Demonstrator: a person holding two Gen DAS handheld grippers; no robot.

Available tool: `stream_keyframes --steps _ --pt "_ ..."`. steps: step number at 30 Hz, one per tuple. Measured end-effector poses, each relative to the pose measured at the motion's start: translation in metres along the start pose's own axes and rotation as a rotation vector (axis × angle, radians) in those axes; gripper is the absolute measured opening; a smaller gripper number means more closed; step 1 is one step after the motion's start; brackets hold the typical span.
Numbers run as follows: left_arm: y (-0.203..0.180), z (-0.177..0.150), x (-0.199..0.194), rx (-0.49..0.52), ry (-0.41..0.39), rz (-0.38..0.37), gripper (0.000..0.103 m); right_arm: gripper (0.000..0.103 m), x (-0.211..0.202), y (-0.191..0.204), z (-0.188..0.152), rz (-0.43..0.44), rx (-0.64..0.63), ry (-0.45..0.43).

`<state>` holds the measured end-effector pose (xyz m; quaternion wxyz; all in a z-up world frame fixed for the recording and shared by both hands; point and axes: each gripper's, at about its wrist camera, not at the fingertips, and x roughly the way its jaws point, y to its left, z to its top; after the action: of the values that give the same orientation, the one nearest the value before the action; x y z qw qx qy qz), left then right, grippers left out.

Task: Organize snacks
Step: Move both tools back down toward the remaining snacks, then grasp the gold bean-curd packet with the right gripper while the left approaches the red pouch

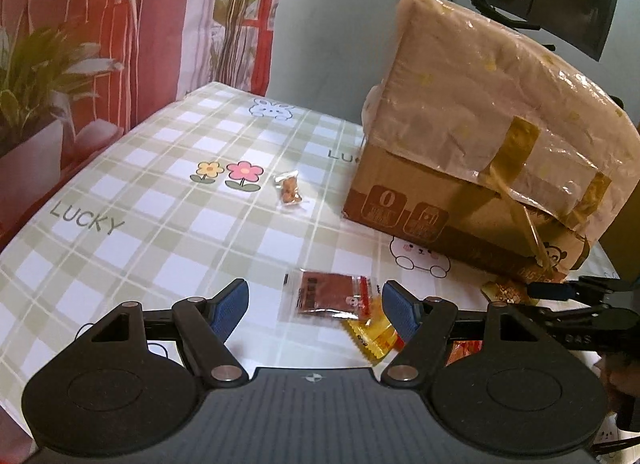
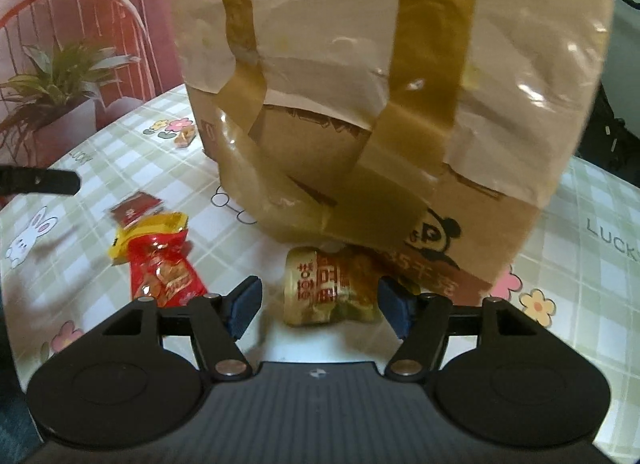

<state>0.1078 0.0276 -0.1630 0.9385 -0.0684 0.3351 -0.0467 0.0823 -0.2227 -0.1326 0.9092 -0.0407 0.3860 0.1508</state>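
Trouble I feared: with both grippers' fingers parted, my right gripper (image 2: 318,306) straddling the gold packet (image 2: 330,290) might nudge it under the taped box (image 2: 400,84).

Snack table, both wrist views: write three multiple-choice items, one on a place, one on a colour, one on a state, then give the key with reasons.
1. Where does the gold packet lie?
A. against the foot of the cardboard box
B. inside the plant pot
C. on top of the box

2. What colour is the packet lying partly over the yellow packet?
A. green
B. red
C. white

3. How does the left gripper stand?
A. shut on a packet
B. shut on nothing
C. open

Key: 1 A, the gold packet touches the box's bottom edge on the tablecloth. 2 B, its wrapper is bright red. 3 C, its blue pads stand apart above the dark red packet, pressing nothing.
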Motion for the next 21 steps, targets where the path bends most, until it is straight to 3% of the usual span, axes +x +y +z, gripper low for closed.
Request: stream_keyframes --steps 5,13,17,21 --pt "0.004 -0.001 0.003 -0.016 0.006 0.002 0.076 0.068 0.014 0.003 0.002 -0.046 0.007 0.011" --pt "0.004 -0.005 0.006 -0.035 0.018 -0.002 0.075 0.069 0.01 0.022 -0.006 -0.004 -0.005 0.025" --pt "0.004 -0.007 0.007 -0.035 0.024 -0.007 0.075 0.069 0.007 0.032 -0.006 0.037 0.039 0.039" --pt "0.005 -0.006 0.005 -0.04 0.02 -0.009 0.075 0.066 0.004 0.028 0.003 0.139 0.106 0.048"
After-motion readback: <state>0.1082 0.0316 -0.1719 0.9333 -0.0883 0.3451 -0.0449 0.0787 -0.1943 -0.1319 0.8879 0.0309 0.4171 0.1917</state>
